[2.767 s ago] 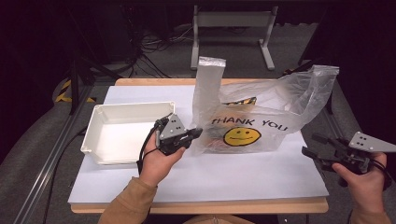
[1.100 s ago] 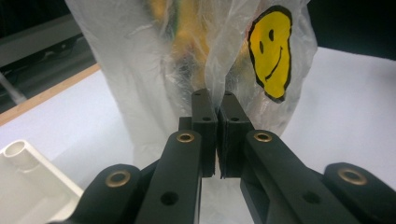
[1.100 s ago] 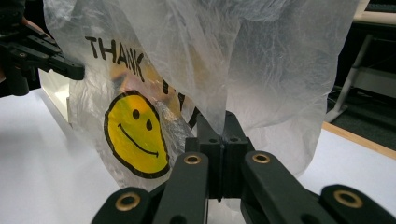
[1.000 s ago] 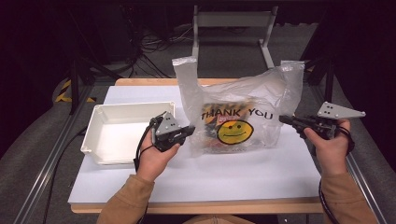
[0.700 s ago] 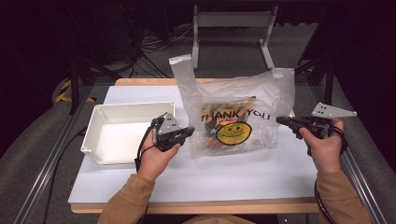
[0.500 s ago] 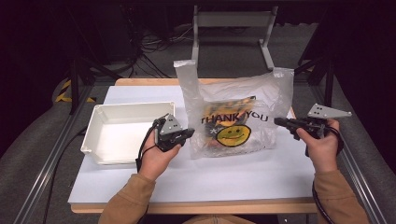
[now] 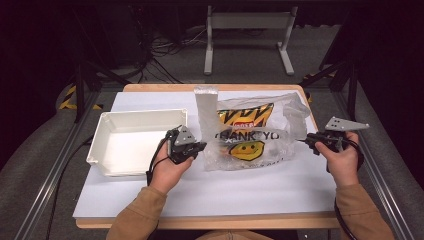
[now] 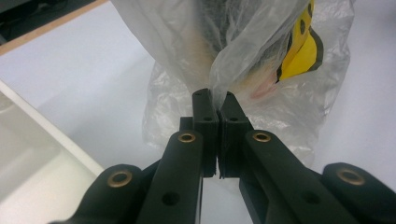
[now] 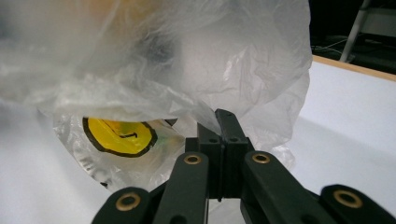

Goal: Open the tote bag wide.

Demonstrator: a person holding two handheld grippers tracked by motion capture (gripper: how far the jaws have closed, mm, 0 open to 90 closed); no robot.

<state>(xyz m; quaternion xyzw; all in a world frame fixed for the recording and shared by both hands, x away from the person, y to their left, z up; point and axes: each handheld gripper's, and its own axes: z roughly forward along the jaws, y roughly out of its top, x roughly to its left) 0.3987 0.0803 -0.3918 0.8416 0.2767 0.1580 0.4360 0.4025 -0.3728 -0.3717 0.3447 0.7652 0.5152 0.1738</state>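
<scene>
A clear plastic bag (image 7: pixel 260 142) printed with THANK YOU and a yellow smiley lies slumped on the white table sheet (image 7: pixel 240 192). A yellow-and-black snack packet (image 7: pixel 245 116) shows through the film. One bag handle (image 7: pixel 205 107) stands upright. My left gripper (image 7: pixel 201 146) is shut on the bag's left edge, and the pinched film (image 8: pixel 219 70) bunches above its closed jaws (image 8: pixel 215 100). My right gripper (image 7: pixel 306 139) is shut on the bag's right edge. There the bag (image 9: pixel 187 70) drapes over its closed tips (image 9: pixel 217 122), with the smiley (image 9: pixel 120 135) behind.
An empty white tray (image 7: pixel 105 150) stands at the left of the table, just beyond my left hand. A wooden table edge (image 7: pixel 165 87) runs along the back. Metal frame rails flank both sides, and a grey stand (image 7: pixel 247 20) sits on the floor behind.
The bag has sunk from held up to slumped on the table. My right gripper came down and slightly inward with it. The left gripper has barely moved.
</scene>
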